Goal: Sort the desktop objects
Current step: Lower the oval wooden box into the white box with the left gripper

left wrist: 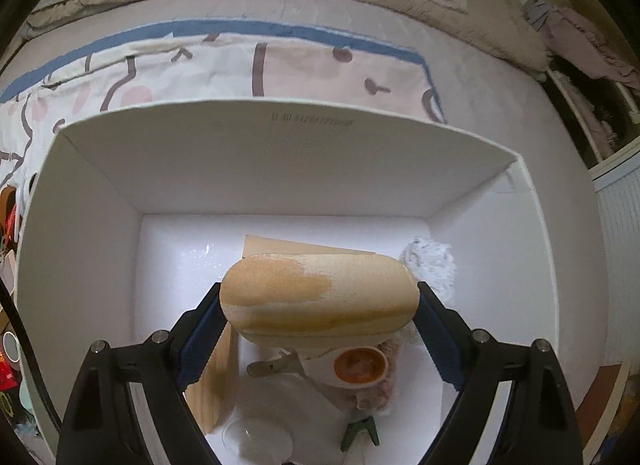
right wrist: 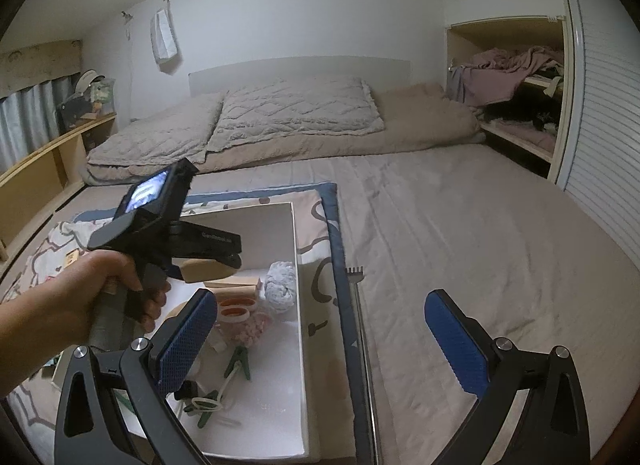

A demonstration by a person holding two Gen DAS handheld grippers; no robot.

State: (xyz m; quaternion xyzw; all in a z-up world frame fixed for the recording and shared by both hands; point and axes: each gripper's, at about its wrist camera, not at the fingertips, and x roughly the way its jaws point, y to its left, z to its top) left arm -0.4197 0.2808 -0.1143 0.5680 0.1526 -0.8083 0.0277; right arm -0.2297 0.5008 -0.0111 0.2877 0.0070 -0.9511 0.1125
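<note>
My left gripper (left wrist: 319,305) is shut on a rounded wooden block (left wrist: 316,297) and holds it above the inside of a white box (left wrist: 256,145). The box holds a wooden board (left wrist: 276,245), a small cup with orange inside (left wrist: 360,365), a green clip (left wrist: 360,429), a white fluffy cloth (left wrist: 432,261) and a metal spoon (left wrist: 272,367). In the right wrist view the left gripper (right wrist: 230,257) with the block (right wrist: 204,269) hovers over the box (right wrist: 296,305). My right gripper (right wrist: 320,337) is open and empty, over the box's right edge.
The box sits on a patterned blanket with a blue border (right wrist: 334,249) on a bed (right wrist: 480,225). A metal back scratcher (right wrist: 362,329) lies just right of the box. Pillows (right wrist: 296,113) lie at the head; a shelf (right wrist: 532,105) with clothes is at right.
</note>
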